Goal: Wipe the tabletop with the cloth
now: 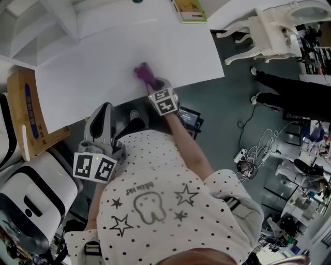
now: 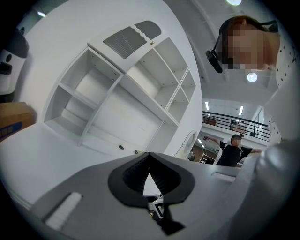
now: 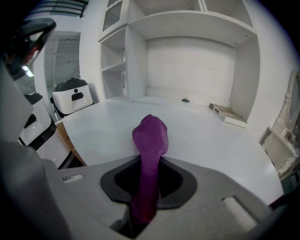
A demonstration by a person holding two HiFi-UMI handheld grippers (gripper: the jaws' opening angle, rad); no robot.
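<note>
Head view. White tabletop [image 1: 129, 52]. Purple cloth [image 1: 144, 73] is bunched near the tabletop's front edge, about midway along it. Right gripper [image 1: 152, 83] reaches in over that front edge with the cloth at its tip. Whether the cloth presses on the surface cannot be told here. Left gripper [image 1: 103, 109] is off the tabletop, out past the front edge toward the left corner, close to the person's body. Cardboard box [image 1: 27, 111] lies beside the tabletop's left edge. A book [image 1: 190, 10] sits at the far edge.

Left gripper view. Left gripper [image 2: 150, 159]: fingertips pressed together at the front, nothing between them. It points up at a white shelf unit [image 2: 126, 93]. The cardboard box [image 2: 13, 121] shows at the left.

Right gripper view. Right gripper [image 3: 149, 161]: fingers pinch the cloth [image 3: 151, 136], which runs up out of the jaws and ends in a rounded wad ahead of them, above the tabletop [image 3: 211, 136]. The book [image 3: 228, 115] is near the far right corner, and the shelf unit [image 3: 187, 56] is behind.
</note>
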